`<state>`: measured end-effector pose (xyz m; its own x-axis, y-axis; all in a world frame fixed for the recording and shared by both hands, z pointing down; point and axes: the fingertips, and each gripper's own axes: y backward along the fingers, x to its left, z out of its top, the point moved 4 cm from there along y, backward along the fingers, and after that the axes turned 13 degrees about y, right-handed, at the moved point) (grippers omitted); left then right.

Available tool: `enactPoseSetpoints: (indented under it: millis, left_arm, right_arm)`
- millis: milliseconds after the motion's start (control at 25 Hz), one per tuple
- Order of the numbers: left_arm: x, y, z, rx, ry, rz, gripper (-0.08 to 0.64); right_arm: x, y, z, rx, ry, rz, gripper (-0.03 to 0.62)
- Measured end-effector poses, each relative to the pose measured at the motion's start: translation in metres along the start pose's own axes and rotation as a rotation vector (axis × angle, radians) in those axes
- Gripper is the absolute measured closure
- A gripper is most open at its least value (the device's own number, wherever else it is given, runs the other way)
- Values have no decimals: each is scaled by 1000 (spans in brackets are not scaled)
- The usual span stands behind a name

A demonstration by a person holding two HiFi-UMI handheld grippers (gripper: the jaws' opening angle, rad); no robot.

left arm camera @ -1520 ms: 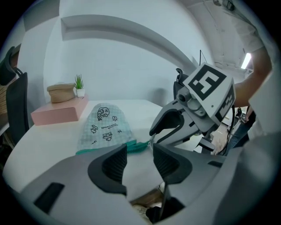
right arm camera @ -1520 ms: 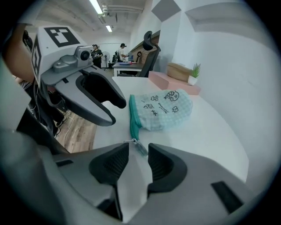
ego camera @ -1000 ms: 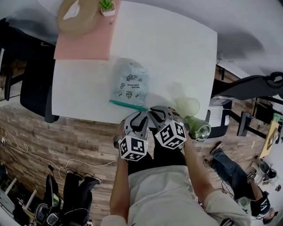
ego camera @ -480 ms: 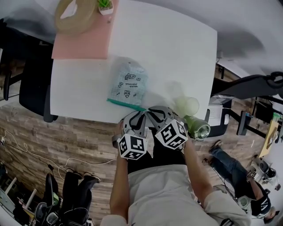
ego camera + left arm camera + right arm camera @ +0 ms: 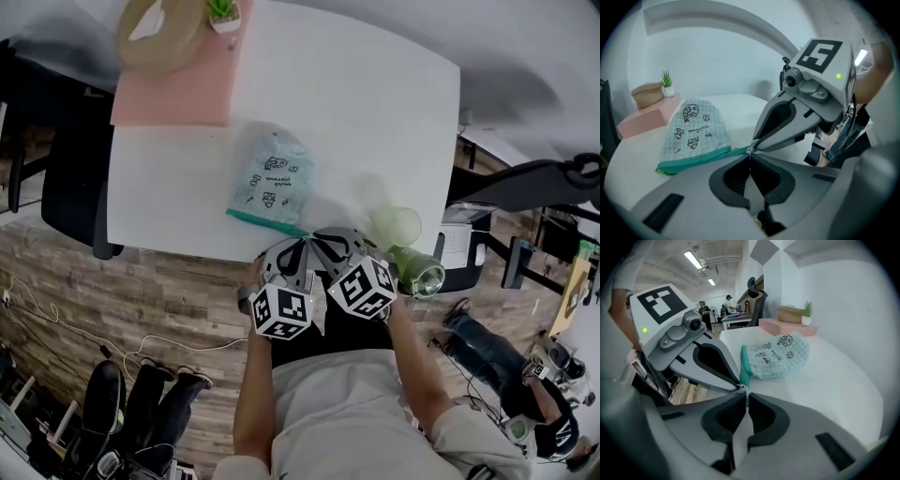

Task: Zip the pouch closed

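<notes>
The checked pouch (image 5: 272, 178) is pictured on the white tabletop (image 5: 375, 122), stretching away from the left hand-held gripper (image 5: 750, 154) and right hand-held gripper (image 5: 743, 391). Both are pinched shut on the end of its teal zipper (image 5: 693, 159), the left jaws having just closed there. A pale cup (image 5: 398, 225) is seen beside the right one, a pink block (image 5: 173, 89) well beyond.

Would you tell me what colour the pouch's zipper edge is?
The zipper edge is teal green, clearest in the left gripper view.

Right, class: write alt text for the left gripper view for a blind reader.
The left gripper, jaws just closed, and the right gripper pinch one end of the teal zipper edge of a mint checked pouch lying on a white table. Behind it, a pink box carries a potted plant.
</notes>
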<state>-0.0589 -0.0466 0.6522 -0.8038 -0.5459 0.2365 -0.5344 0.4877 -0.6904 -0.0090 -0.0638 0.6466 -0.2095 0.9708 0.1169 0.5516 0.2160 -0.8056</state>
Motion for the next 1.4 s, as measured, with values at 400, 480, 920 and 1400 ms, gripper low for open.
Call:
enactPoseSetpoints:
  millis: [400,480,920,1400]
  left_arm:
    - [5,3,-2,11,29,15,563]
    - [6,3,-2,13,36,25,563]
    - [20,10,-3,7,49,46,563]
    - [33,18,-1,-7,68,68,563]
  right_arm:
    - [3,-2,-1,35,19,-7,575]
    - [3,-1,-3,50,20,-13,575]
    - [0,0,-8,70,8,-28,577]
    - [-3,-1,-7,74,-17,-50,577]
